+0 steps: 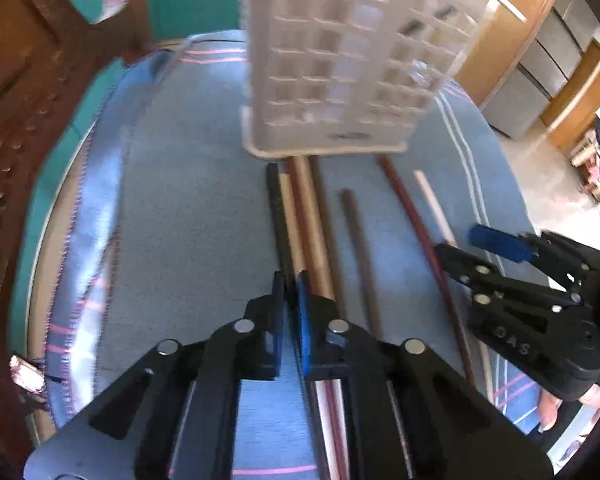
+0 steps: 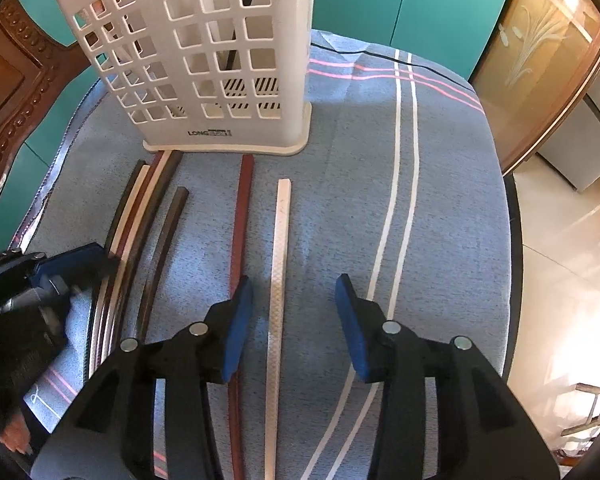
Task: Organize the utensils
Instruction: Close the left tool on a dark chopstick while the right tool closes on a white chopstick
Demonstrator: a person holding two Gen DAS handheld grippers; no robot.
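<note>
Several chopsticks lie in a row on the blue cloth in front of a white slotted utensil basket (image 1: 340,60) (image 2: 204,60). My left gripper (image 1: 291,300) is shut on the black chopstick (image 1: 278,216) at the left end of the row, beside cream and brown ones (image 1: 308,216). My right gripper (image 2: 294,320) is open, low over the white chopstick (image 2: 278,280), with a dark red chopstick (image 2: 240,232) by its left finger. The right gripper also shows in the left wrist view (image 1: 460,246). The left gripper shows in the right wrist view (image 2: 84,260).
The blue striped cloth (image 2: 440,200) covers a round table. A carved wooden chair back (image 1: 16,120) stands at the left. Teal cabinet doors (image 2: 400,8) are behind. The table edge drops to a tiled floor (image 2: 560,280) at the right.
</note>
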